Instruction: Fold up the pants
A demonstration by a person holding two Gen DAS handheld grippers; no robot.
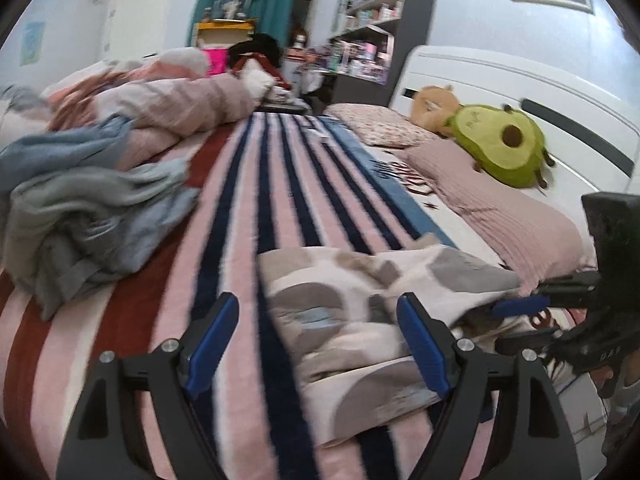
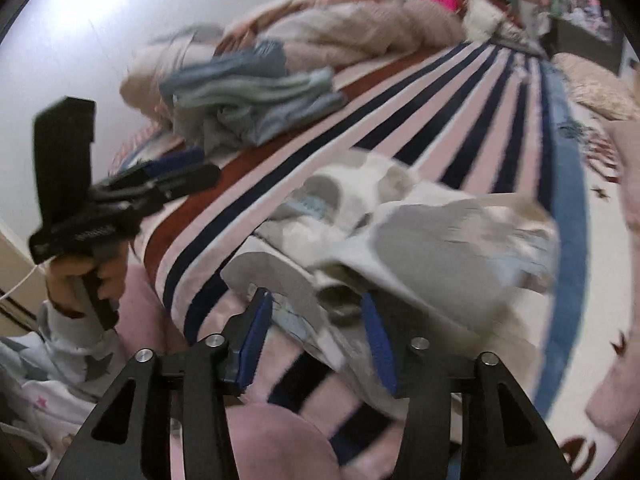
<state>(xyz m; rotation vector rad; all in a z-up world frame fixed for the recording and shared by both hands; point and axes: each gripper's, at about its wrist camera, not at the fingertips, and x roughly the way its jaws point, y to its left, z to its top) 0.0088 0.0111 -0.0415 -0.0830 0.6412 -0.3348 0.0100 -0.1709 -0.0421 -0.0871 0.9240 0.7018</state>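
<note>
- The pants (image 1: pixel 360 312), pale cloth with grey and tan blotches, lie bunched on the striped blanket (image 1: pixel 256 208) of the bed.
- Left gripper (image 1: pixel 316 340): its blue-padded fingers (image 1: pixel 212 340) stand wide apart above the blanket. The left edge of the pants lies between them, nearer the right-hand finger, and no pad presses on the cloth.
- Seen from the right wrist, the left gripper (image 2: pixel 188 178) is held by a hand (image 2: pixel 86 280) in a star-print sleeve (image 2: pixel 76 348), out to the left of the right gripper's fingers and apart from the pants.
- Right gripper (image 2: pixel 316 340): the fingers (image 2: pixel 252 344) stand partly apart. A fold of the pants (image 2: pixel 400 240) sits in the gap and drapes over the right-hand finger; whether the pads touch it is blurred, though they do not look clamped.
- From the left wrist, the right gripper (image 1: pixel 520 308) shows at the far right edge, its tip against the pants' right end.
- A heap of blue and grey clothes (image 1: pixel 80 208) lies beyond and left of the left fingers, well apart from the pants.
- An avocado plush (image 1: pixel 504 144) rests on a pink pillow (image 1: pixel 500 204) ahead and to the right, by the white headboard (image 1: pixel 520 92).
</note>
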